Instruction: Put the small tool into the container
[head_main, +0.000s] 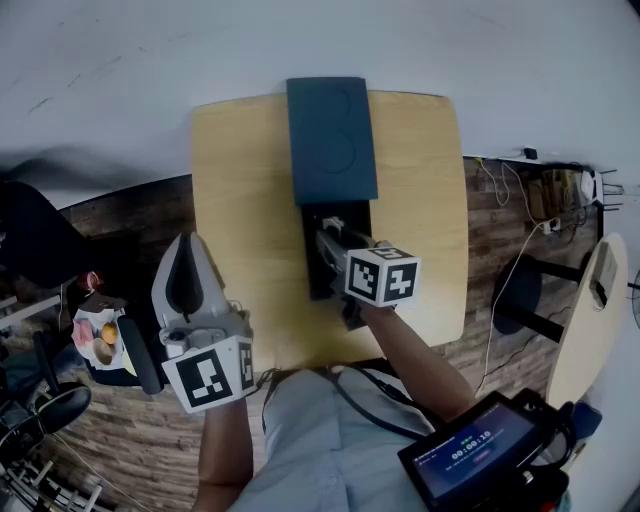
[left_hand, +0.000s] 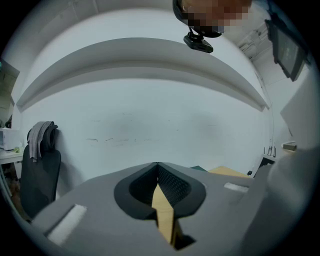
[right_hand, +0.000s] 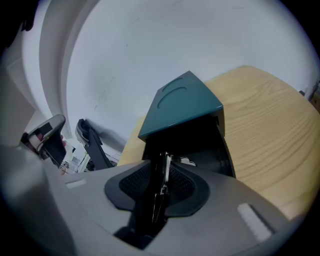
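Right gripper view: right tongs (right_hand: 153, 170) parted, small tool (right_hand: 161, 185) loose between them over the open container (right_hand: 205, 149) at the table's (right_hand: 270, 130) twelve o'clock. Release step; next, withdraw clear. Left tongs (left_hand: 158, 172) closed, empty.

Head view steeply above table (head_main: 420, 200); right gripper view close (same open container (right_hand: 185, 102)).

Pale wooden table (head_main: 240, 200), dark plank floor (head_main: 130, 450)
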